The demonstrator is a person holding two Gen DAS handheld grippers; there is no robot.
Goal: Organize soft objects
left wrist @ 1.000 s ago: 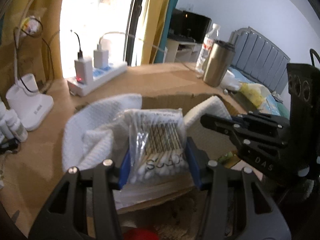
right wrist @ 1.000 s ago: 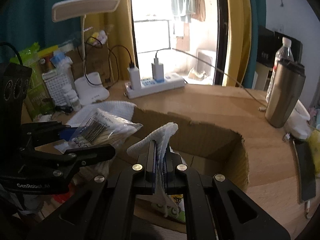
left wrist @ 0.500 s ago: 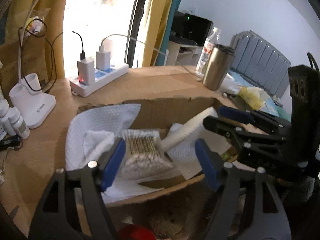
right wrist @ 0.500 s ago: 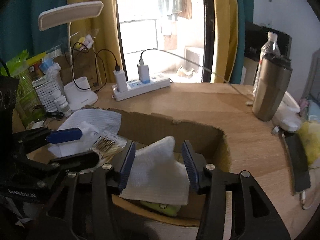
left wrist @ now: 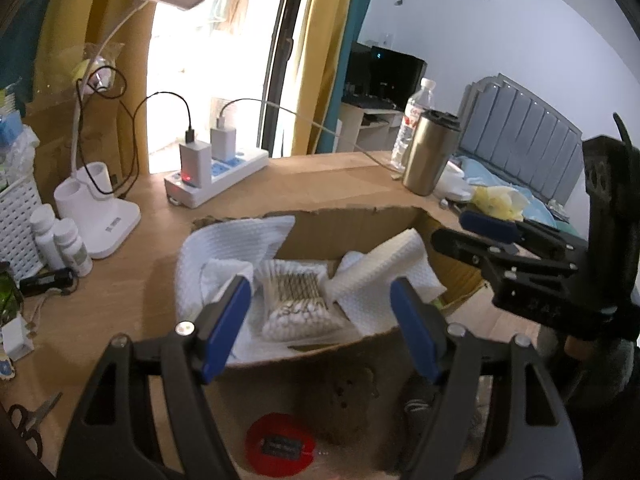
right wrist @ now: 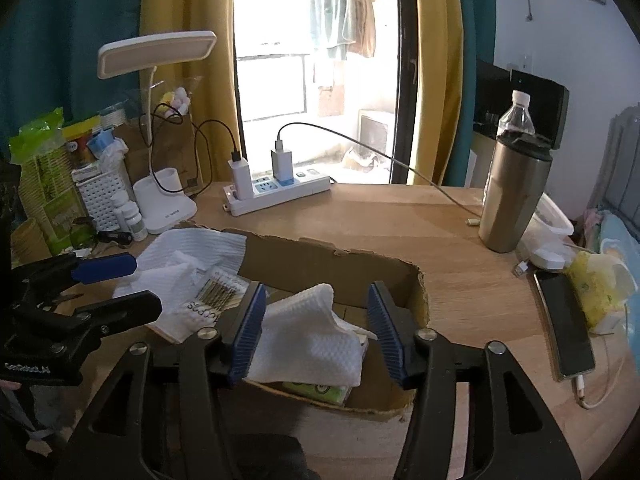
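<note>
A torn cardboard box sits on the wooden desk. In it lie white textured cloths and a clear bag of cotton swabs. A green packet shows under the cloth. My left gripper is open and empty, just in front of the swab bag. My right gripper is open and empty, its fingers on either side of the white cloth. Each gripper shows in the other's view, the right one and the left one.
A power strip with chargers, a white desk lamp, small bottles, a steel tumbler, a water bottle, a phone and a yellow bag stand on the desk. Scissors and a red disc lie at the near edge.
My left gripper opened and let go of the swab bag, which now lies in the box. My right gripper opened and let go of the white cloth. Both drew back.
</note>
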